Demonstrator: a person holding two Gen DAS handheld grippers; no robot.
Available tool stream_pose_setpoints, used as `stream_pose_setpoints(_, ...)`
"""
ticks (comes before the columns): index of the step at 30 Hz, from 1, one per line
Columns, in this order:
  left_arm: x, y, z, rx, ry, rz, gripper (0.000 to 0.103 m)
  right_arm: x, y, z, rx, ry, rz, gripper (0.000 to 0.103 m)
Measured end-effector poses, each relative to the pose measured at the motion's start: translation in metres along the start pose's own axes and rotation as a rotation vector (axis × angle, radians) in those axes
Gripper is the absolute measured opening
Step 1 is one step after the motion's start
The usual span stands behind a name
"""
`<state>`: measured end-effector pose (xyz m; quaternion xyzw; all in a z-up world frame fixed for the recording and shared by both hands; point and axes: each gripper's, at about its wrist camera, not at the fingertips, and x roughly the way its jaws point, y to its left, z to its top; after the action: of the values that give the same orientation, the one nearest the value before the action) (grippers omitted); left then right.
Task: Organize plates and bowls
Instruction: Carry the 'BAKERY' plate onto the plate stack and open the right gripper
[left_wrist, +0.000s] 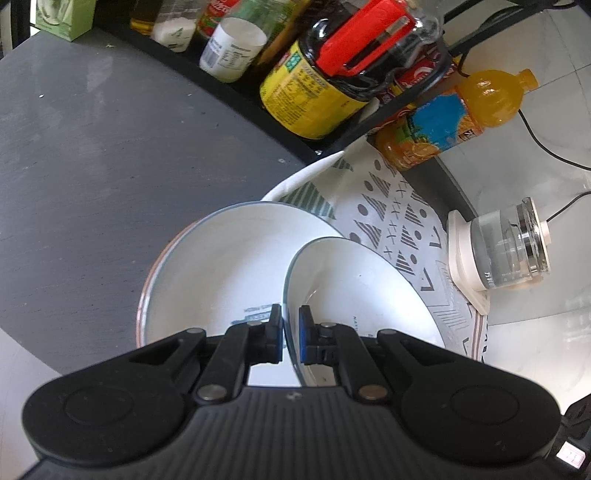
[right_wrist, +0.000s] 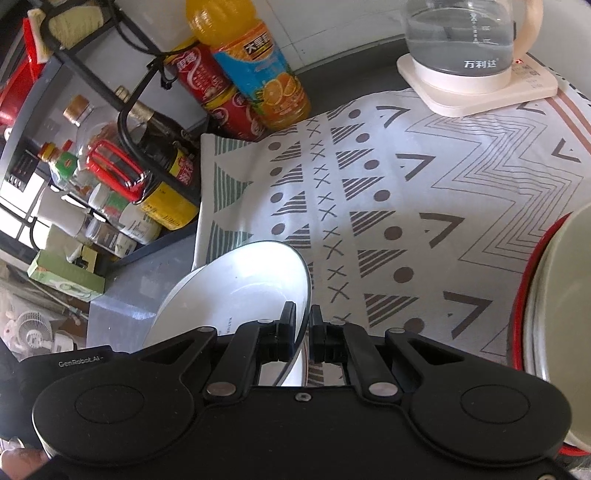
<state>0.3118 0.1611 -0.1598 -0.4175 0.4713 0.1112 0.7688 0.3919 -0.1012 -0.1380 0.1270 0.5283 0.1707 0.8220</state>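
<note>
Two glossy white ceramic bowls, round and thin-rimmed, were in view. The upper bowl (left_wrist: 354, 291) sat tilted inside the lower bowl (left_wrist: 221, 266), over the edge of a matte grey tabletop (left_wrist: 92, 166) and a cloth mat (right_wrist: 424, 206) printed with triangles, dots and crosses. Left gripper (left_wrist: 291, 334) was clamped on the upper bowl's near rim. Right gripper (right_wrist: 303, 334) was likewise pinched on that bowl's rim at another spot. One glass kettle (right_wrist: 461, 40) stood on a cream base.
</note>
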Motion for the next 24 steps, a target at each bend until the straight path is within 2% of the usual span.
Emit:
stream_pose_setpoints(20,0.009,0.032,-0.007,-0.019,0.005,0.109,0.009,0.025,0.023,-0.027,-0.096,0.056,-0.042,0.006)
stream_pose_setpoints(24,0.009,0.033,-0.002,-0.012,0.008,0.172,0.010,0.031,0.026,-0.030,-0.099,0.065,-0.038,0.005)
